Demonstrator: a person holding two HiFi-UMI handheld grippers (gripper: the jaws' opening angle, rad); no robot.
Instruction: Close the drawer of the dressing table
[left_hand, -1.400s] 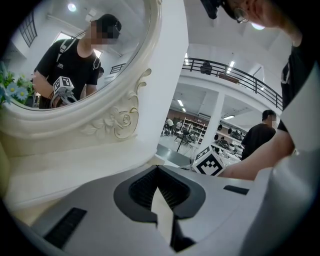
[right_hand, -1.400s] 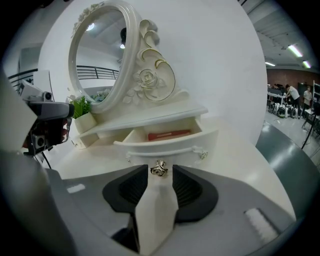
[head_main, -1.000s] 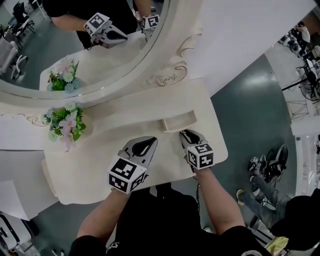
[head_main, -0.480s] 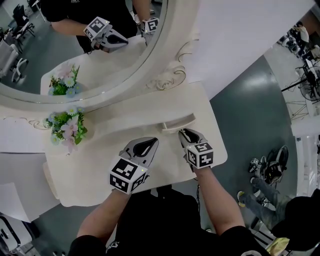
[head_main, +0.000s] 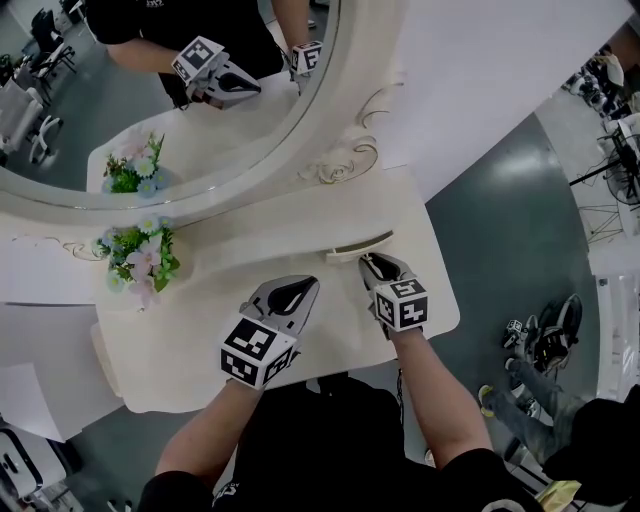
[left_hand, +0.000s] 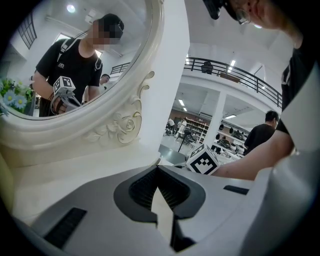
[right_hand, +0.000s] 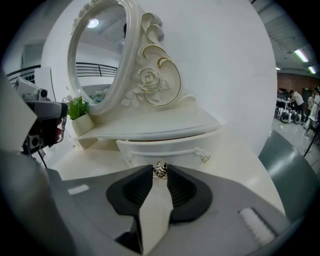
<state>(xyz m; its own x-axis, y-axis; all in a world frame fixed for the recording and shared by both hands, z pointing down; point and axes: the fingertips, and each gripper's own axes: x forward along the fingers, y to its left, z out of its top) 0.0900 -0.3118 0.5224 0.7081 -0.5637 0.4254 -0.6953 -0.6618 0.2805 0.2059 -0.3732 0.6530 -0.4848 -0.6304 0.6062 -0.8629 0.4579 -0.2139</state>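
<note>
The small white drawer (head_main: 360, 243) under the dressing table's raised shelf is pushed almost fully in; only a thin edge of it shows from above. In the right gripper view its curved front (right_hand: 165, 148) fills the middle, with a round metal knob (right_hand: 160, 169) at its centre. My right gripper (right_hand: 160, 173) is shut on that knob and reaches it from the table's front edge (head_main: 369, 263). My left gripper (head_main: 304, 284) hovers over the tabletop to the left of the drawer, jaws together and empty (left_hand: 157, 168).
An oval mirror (head_main: 180, 100) in a carved frame stands at the back of the cream tabletop (head_main: 190, 340). A pot of artificial flowers (head_main: 140, 255) sits at the left. The table's right edge drops to grey floor (head_main: 500, 220), where a person crouches (head_main: 535, 340).
The drawer has slid inward under the shelf; its open inside, visible a second ago, no longer shows. My right gripper moved with it toward the mirror. The left gripper stayed put.
</note>
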